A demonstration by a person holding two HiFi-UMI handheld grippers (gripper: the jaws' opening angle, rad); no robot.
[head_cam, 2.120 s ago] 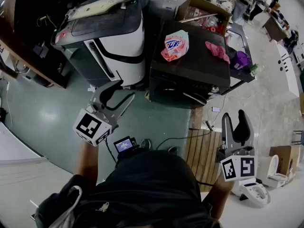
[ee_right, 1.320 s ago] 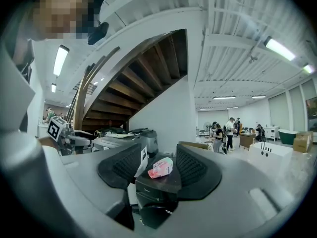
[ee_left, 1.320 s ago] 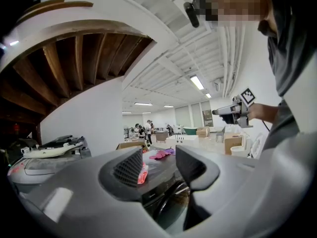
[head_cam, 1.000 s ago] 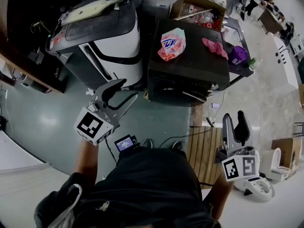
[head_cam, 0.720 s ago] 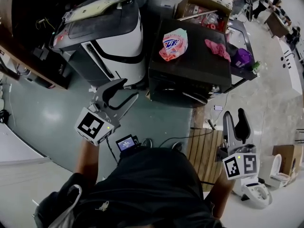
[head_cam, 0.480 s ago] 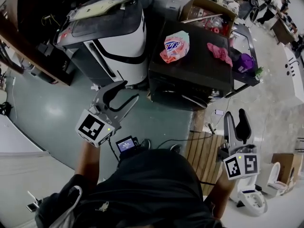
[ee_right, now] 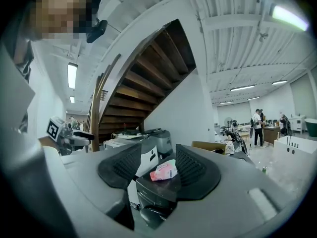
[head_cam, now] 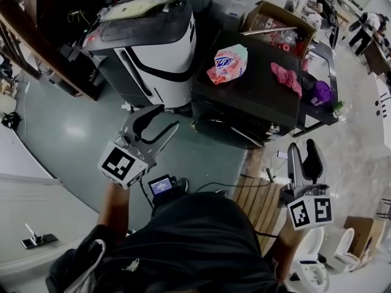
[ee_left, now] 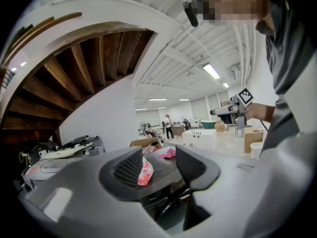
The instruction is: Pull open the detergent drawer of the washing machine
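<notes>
Green workshop floor (head_cam: pixel 61 133) fills the view from above. At 9 o'clock the left gripper (head_cam: pixel 170 116) and at 4 o'clock the right gripper (head_cam: pixel 304 144) both hover with jaws apart, holding nothing. Beyond them, at 1 o'clock, stands the black washing machine (head_cam: pixel 256 96), well apart from both; its detergent drawer is too dark to make out. A pink bag (head_cam: pixel 227 64) lies on top.

Entry: open workshop hall. We list a black washer (head_cam: pixel 244 96) and white appliance (head_cam: pixel 153 47) on bare floor (head_cam: pixel 61 133), wooden stair (ee_right: pixel 148 78), cardboard box (head_cam: pixel 259 11), loose toilet (head_cam: pixel 308 273), strip lights (ee_left: pixel 211 71), distant people (ee_right: pixel 257 125).
</notes>
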